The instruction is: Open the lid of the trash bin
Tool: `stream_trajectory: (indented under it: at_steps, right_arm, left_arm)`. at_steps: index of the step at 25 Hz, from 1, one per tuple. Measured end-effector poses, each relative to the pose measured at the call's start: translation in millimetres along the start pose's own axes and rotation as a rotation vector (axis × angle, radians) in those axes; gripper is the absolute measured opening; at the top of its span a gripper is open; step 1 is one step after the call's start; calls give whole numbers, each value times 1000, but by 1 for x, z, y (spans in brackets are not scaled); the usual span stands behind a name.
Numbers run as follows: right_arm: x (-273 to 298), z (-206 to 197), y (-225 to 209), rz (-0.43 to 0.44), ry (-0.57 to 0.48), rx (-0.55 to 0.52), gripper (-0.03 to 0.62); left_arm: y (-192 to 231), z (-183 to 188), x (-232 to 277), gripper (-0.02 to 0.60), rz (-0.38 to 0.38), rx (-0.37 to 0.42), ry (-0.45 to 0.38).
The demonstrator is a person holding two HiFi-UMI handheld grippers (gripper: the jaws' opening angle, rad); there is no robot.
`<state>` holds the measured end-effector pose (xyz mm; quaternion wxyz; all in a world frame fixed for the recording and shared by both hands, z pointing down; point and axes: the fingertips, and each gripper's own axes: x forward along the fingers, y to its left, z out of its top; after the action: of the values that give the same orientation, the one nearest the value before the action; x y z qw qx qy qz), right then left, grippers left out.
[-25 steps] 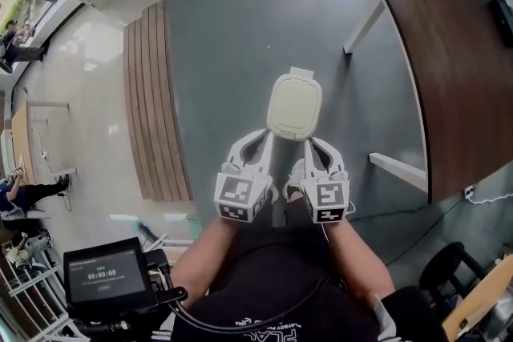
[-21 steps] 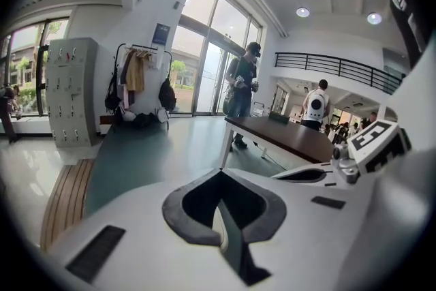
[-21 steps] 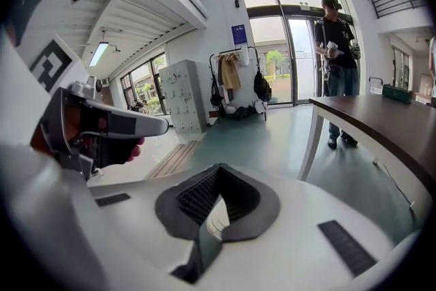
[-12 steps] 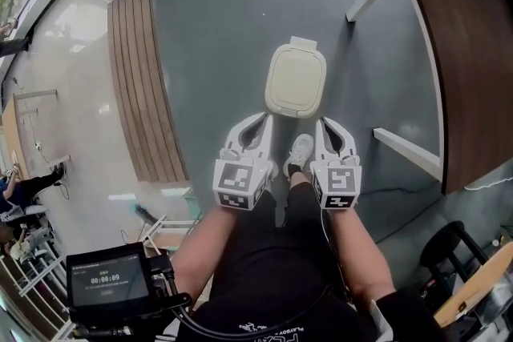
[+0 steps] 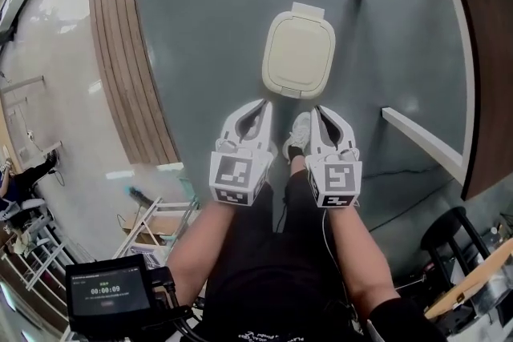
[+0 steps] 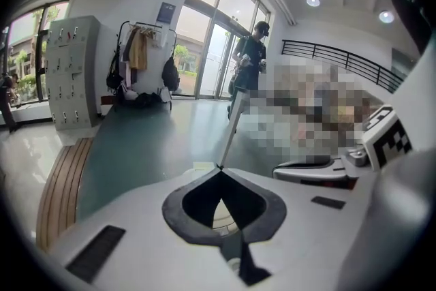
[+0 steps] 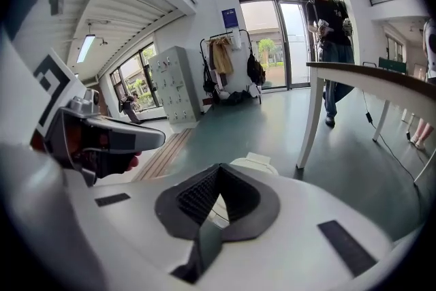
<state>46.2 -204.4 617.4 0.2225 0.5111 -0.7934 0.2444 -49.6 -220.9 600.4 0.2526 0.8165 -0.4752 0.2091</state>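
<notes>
The grey floor [image 5: 208,28] fills most of the head view, with a dark table [image 5: 490,52] at the right edge and a strip of wooden slats [image 5: 120,52] at the left. The bin [image 5: 298,54] stands on the floor straight ahead of us, clear of the table legs, and its cream lid [image 7: 253,163] lies flat and closed.

Over the last second the bin has climbed the head view and looks a little larger, while more of our legs has come into view below. We take it that we have stepped up to the bin and are now looking down on it more steeply. That puts us within reach, but the opening itself is not yet begun.

The left hand-held gripper [image 5: 263,104] and the right hand-held gripper [image 5: 317,110] are held side by side, both pointing at the bin's near edge and just short of it. Each is clenched tip to tip with nothing inside. Between them shows the toe of our shoe [image 5: 301,132].

Next, we judge, one tip must get under the lid's front lip.
</notes>
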Motion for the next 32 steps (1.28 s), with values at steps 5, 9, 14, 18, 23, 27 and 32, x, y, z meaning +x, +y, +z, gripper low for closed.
stream_trajectory:
  at_steps: [5,9,14,18,23,27,32]
  right_arm:
    - [36,-50,-10,-40,45,16,-2]
    - [63,-88,-19,-68,74,29,-2]
    - [90,-121,-18,-59,85,68,-2]
    - [145,-194,-35,-39,112,43,-2]
    - [153,-203,-23,-25,125,49,-2]
    - [156,-203,-14,-8,134,35,-2]
    - [160,-208,-8,-1,158,33,-2]
  left_arm:
    - [14,-54,33,-2,-15,-47,61]
    - [28,-93,62,-2,-9,-68,96]
    - [32,-139,90,-2,-10,-73,129]
    - [38,-218,152,-2,-17,-49,169]
    - [47,-228,153,-2,-14,-23,163]
    - [60,-229,148,-2,20,-14,172]
    - [75,-233,141,-2,65,-62,177]
